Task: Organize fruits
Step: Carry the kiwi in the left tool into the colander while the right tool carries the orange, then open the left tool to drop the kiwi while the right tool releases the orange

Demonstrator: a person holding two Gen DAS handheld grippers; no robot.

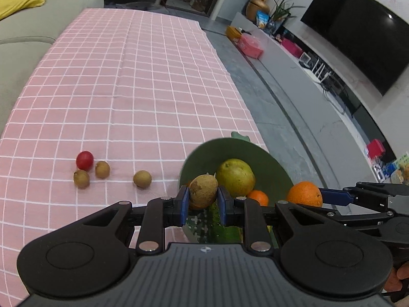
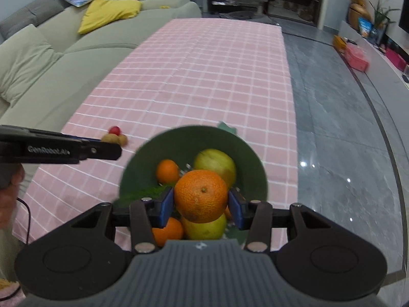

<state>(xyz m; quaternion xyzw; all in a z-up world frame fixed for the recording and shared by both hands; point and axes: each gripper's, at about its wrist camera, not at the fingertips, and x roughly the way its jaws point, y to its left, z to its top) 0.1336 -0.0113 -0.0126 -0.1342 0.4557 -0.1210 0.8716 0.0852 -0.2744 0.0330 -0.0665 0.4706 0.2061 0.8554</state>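
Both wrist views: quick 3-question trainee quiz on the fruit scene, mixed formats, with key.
1. True or false: the left tongs hold a brown fruit.
2. What do the right tongs grip? A) pear B) orange C) tomato
3. How many small brown fruits lie loose on the cloth beside the red fruit?

Key: 1 true; 2 B; 3 three, all outside the bowl.

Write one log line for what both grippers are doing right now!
left gripper: shut on longan | right gripper: shut on orange | both over green bowl
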